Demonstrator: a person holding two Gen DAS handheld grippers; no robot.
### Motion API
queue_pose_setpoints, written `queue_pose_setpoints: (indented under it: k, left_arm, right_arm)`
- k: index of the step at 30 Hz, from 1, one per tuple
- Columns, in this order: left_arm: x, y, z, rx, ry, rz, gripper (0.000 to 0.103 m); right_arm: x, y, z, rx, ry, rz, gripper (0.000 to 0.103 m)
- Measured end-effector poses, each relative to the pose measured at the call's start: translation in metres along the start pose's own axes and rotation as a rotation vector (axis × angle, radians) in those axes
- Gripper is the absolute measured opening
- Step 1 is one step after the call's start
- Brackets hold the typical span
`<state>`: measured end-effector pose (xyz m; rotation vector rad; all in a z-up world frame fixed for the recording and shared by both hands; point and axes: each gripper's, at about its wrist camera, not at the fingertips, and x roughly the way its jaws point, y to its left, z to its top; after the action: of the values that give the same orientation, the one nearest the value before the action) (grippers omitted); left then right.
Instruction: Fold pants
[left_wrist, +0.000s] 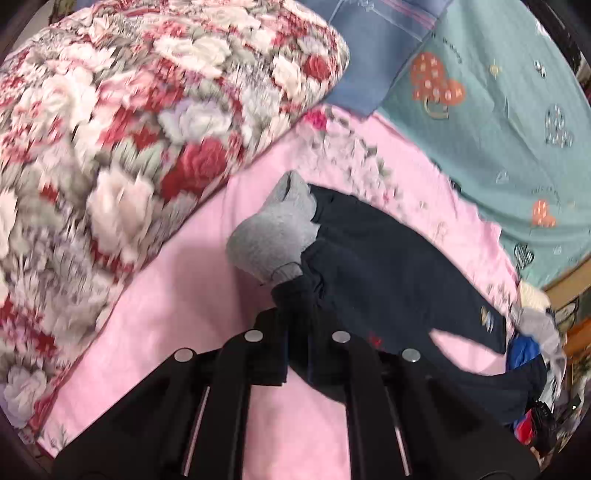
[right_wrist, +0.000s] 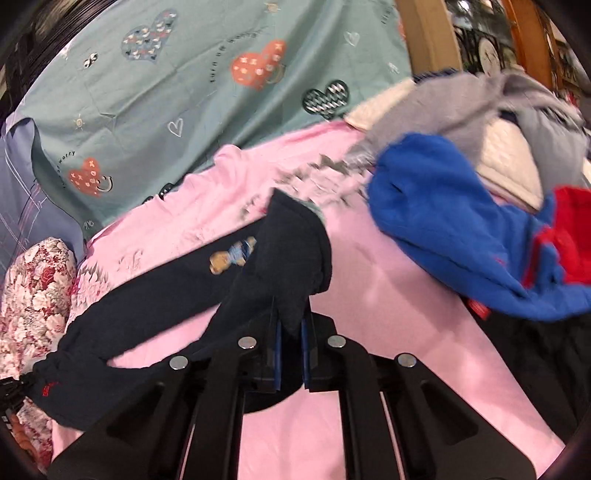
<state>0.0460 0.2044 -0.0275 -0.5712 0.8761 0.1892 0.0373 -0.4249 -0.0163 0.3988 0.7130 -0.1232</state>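
The dark navy pants (left_wrist: 388, 258) lie stretched across the pink sheet (left_wrist: 192, 295), with a grey inner lining (left_wrist: 273, 232) turned out at the near end. My left gripper (left_wrist: 295, 317) is shut on the bunched navy waistband end. In the right wrist view the pants (right_wrist: 166, 295) carry a small bear patch (right_wrist: 231, 254). My right gripper (right_wrist: 291, 332) is shut on the other end of the pants, lifted a little off the sheet.
A rose-patterned quilt (left_wrist: 122, 140) is heaped at the left. A teal heart-print sheet (left_wrist: 498, 103) lies beyond the pink sheet. A pile of clothes with a blue and red garment (right_wrist: 461, 229) and grey pieces (right_wrist: 480, 99) sits at the right.
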Motion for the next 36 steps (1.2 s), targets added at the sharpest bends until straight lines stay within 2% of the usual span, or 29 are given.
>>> queue_pose_setpoints:
  k: [2, 4, 6, 7, 8, 9, 11, 12, 13, 14, 15, 17, 19, 20, 22, 23, 24, 25, 26, 27, 28, 29, 30, 32, 34, 36]
  left_arm:
    - [0.015, 0.008, -0.018, 0.028, 0.071, 0.034, 0.009]
    - [0.035, 0.020, -0.033, 0.037, 0.147, 0.084, 0.017]
    - [0.049, 0.032, -0.041, 0.011, 0.196, 0.145, 0.036]
    - [0.047, 0.041, -0.041, -0.015, 0.176, 0.158, 0.040]
    - [0.042, 0.045, -0.039, -0.026, 0.157, 0.164, 0.060]
    - [0.034, 0.046, -0.036, -0.027, 0.125, 0.198, 0.069]
    - [0.021, 0.043, -0.030, -0.014, 0.053, 0.242, 0.069]
    - [0.010, 0.038, -0.025, 0.005, -0.004, 0.259, 0.070]
    - [0.004, 0.032, -0.020, 0.018, -0.034, 0.256, 0.071]
    - [0.000, 0.026, -0.017, 0.033, -0.057, 0.244, 0.074]
    - [-0.001, 0.015, -0.015, 0.062, -0.074, 0.215, 0.076]
    - [0.005, -0.002, -0.015, 0.109, -0.071, 0.160, 0.079]
    - [0.026, -0.021, -0.018, 0.171, -0.035, 0.104, 0.083]
    - [0.048, -0.031, -0.020, 0.204, 0.027, 0.108, 0.083]
    - [0.079, -0.031, -0.026, 0.216, 0.127, 0.152, 0.082]
    - [0.089, -0.028, -0.028, 0.215, 0.149, 0.186, 0.080]
    - [0.096, -0.027, -0.029, 0.231, 0.146, 0.218, 0.080]
    - [0.097, -0.028, -0.027, 0.242, 0.140, 0.220, 0.080]
    - [0.094, -0.031, -0.026, 0.248, 0.136, 0.217, 0.080]
    - [0.089, -0.034, -0.022, 0.251, 0.125, 0.208, 0.080]
    - [0.085, -0.038, -0.017, 0.259, 0.103, 0.202, 0.080]
    - [0.079, -0.044, -0.013, 0.276, 0.067, 0.204, 0.082]
    - [0.075, -0.047, -0.009, 0.290, 0.036, 0.208, 0.082]
    - [0.070, -0.062, 0.010, 0.322, -0.025, 0.222, 0.085]
    - [0.072, -0.072, 0.033, 0.326, -0.071, 0.193, 0.088]
    - [0.074, -0.077, 0.044, 0.312, -0.091, 0.217, 0.088]
  right_arm:
    - [0.001, -0.018, -0.017, 0.013, 0.057, -0.026, 0.008]
    - [0.018, -0.038, -0.040, 0.030, 0.165, -0.075, 0.012]
    - [0.030, -0.052, -0.057, 0.046, 0.245, -0.149, 0.032]
    - [0.032, -0.057, -0.062, 0.043, 0.250, -0.215, 0.041]
    - [0.026, -0.059, -0.061, 0.041, 0.211, -0.228, 0.056]
    - [0.020, -0.059, -0.059, 0.042, 0.169, -0.267, 0.058]
    - [0.001, -0.053, -0.047, 0.021, 0.030, -0.328, 0.058]
    - [-0.003, -0.049, -0.044, 0.008, -0.012, -0.336, 0.058]
    - [-0.006, -0.038, -0.038, -0.026, -0.075, -0.327, 0.058]
    - [-0.003, -0.031, -0.035, -0.051, -0.081, -0.293, 0.058]
    - [0.003, -0.024, -0.033, -0.070, -0.057, -0.230, 0.056]
    - [0.025, -0.003, -0.038, -0.106, 0.046, -0.024, 0.042]
    - [0.047, 0.011, -0.045, -0.154, 0.130, 0.046, 0.040]
    - [0.062, 0.012, -0.050, -0.171, 0.178, 0.056, 0.040]
    - [0.083, -0.002, -0.053, -0.140, 0.257, 0.037, 0.040]
    - [0.092, -0.013, -0.051, -0.105, 0.278, 0.027, 0.036]
    - [0.091, -0.025, -0.050, -0.064, 0.266, 0.059, 0.036]
    - [0.087, -0.040, -0.043, -0.024, 0.248, 0.003, 0.036]
    - [0.079, -0.051, -0.036, -0.018, 0.204, -0.113, 0.037]
    - [0.075, -0.053, -0.031, -0.022, 0.168, -0.164, 0.037]
    - [0.066, -0.049, -0.021, -0.053, 0.108, -0.166, 0.037]
    - [0.062, -0.039, -0.014, -0.095, 0.083, -0.137, 0.038]
    - [0.062, -0.028, -0.005, -0.141, 0.065, -0.122, 0.042]
    - [0.066, -0.004, 0.011, -0.206, 0.013, -0.119, 0.073]
    - [0.087, 0.015, 0.030, -0.250, -0.026, -0.112, 0.091]
    - [0.120, 0.027, 0.046, -0.270, 0.002, -0.112, 0.092]
